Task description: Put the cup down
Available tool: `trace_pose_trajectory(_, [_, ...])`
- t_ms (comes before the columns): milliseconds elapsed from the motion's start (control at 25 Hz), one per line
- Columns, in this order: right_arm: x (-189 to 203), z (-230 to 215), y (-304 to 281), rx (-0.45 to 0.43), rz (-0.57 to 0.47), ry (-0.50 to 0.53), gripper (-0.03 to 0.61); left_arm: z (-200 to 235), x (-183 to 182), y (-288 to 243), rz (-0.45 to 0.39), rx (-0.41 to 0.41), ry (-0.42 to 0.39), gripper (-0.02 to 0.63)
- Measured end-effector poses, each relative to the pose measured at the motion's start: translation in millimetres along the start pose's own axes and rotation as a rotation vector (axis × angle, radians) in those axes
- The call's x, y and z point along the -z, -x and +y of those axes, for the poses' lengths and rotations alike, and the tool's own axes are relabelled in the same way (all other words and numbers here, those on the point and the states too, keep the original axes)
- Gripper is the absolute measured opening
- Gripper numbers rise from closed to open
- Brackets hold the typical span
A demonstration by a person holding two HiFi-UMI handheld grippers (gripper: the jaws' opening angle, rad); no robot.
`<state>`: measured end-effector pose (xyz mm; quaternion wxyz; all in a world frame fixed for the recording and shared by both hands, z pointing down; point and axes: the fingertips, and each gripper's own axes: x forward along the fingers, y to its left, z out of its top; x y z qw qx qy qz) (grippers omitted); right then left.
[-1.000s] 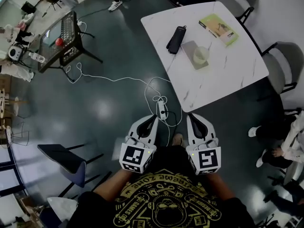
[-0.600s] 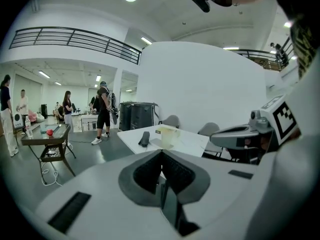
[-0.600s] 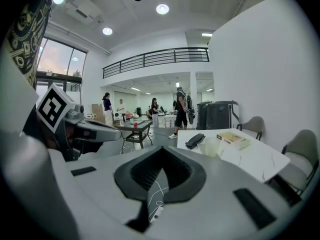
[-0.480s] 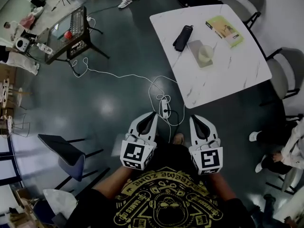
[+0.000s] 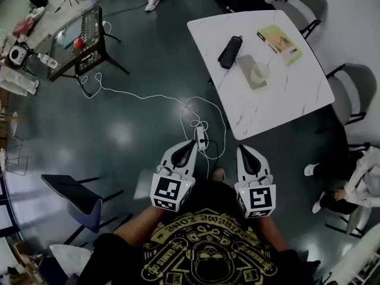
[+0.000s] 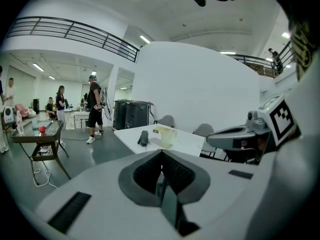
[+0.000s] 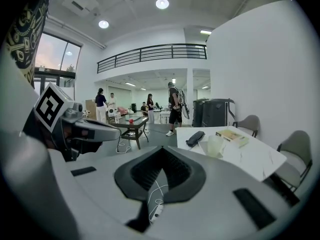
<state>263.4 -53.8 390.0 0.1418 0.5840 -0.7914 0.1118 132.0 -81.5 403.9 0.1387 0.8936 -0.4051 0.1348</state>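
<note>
The left claw [image 5: 191, 145] and right claw [image 5: 242, 149] sit side by side close to the person's chest, each with its jaws closed together and nothing between them. Just ahead of them, between the two tips, a power strip [image 5: 202, 136] lies on the floor. Well ahead of the right claw and a little to its right is the white worktop [image 5: 279, 105]. The cup [image 5: 259, 72] stands upright there on a grey pad [image 5: 244, 63]; it is pale and translucent. A black case [image 5: 230, 51] lies left of it and a book [image 5: 279, 44] beyond.
</note>
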Motion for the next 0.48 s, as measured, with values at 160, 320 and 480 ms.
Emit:
trace_pose_trajectory(160, [-2.3, 6.8, -11.4, 0.01, 0.017, 0.01, 0.005, 12.3, -5.5, -4.0, -0.008, 0.018, 0.003, 0.006])
trace_pose_trajectory(320, [-5.3, 11.1, -21.2, 0.022, 0.02, 0.018, 0.005, 23.7, -9.8, -7.0, -0.014, 0.034, 0.005, 0.006])
trace_pose_trajectory(480, [-7.4, 15.6, -31.1, 0.032, 0.024, 0.011, 0.005, 35.2, -13.6, -8.1, -0.015, 0.046, 0.001, 0.006])
